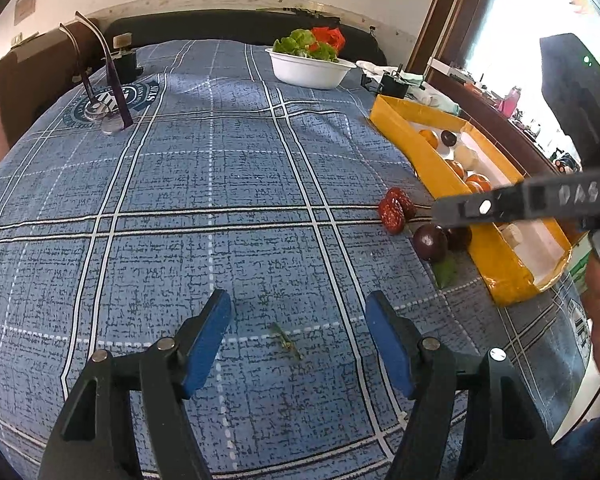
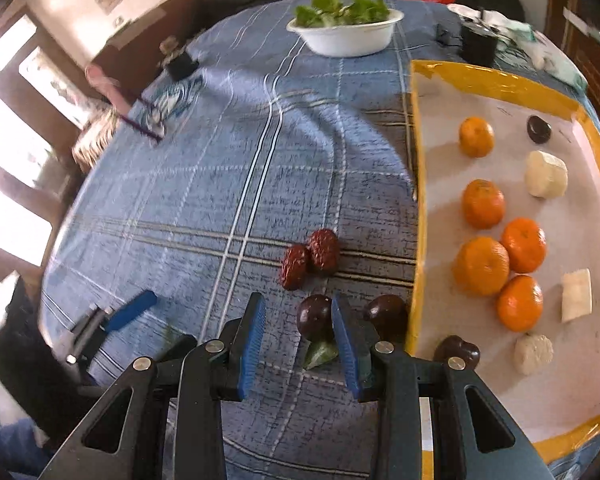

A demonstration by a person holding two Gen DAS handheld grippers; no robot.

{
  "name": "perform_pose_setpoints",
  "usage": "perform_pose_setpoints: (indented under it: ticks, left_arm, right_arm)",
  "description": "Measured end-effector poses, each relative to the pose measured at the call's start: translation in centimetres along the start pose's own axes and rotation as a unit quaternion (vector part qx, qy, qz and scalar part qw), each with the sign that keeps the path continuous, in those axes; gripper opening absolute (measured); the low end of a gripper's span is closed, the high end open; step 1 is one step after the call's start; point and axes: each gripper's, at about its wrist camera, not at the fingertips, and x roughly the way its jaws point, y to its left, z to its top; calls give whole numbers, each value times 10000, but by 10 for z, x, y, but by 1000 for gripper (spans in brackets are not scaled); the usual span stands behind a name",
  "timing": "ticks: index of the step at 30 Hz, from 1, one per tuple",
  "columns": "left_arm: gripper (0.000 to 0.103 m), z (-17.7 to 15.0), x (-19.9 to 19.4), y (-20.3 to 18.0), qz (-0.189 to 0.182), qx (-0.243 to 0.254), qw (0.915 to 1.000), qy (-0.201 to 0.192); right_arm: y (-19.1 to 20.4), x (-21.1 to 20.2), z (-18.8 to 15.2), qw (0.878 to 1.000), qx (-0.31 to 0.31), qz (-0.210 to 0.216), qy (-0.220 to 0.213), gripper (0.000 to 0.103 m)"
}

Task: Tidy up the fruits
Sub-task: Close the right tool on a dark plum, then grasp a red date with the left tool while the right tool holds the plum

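On the blue plaid tablecloth [image 1: 220,184], the left gripper [image 1: 298,344] stands wide and empty over a small green stem [image 1: 286,340]. The right gripper [image 2: 299,344] is narrower, nothing pressed between its pads – a dark purple round fruit [image 2: 314,316] seems to lie just beyond. Further off sit two wrinkled red dates [image 2: 310,258] and the yellow-rimmed cardboard tray [image 2: 420,184] of orange tangerines [image 2: 482,204]; farthest, a white bowl of greens [image 2: 346,36].
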Motion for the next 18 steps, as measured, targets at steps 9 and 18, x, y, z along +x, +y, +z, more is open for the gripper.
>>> perform_pose_setpoints:
  ticks: [9,18]
  left_arm:
    - [71,1,1,-1,9,44,10000,20]
    - [72,1,3,-8,174,230,9995,87]
  right_arm:
    - [5,22,-11,9979,-348,-536,126,27]
    - [-3,-15,-23,9996,-8,-41,-290,27]
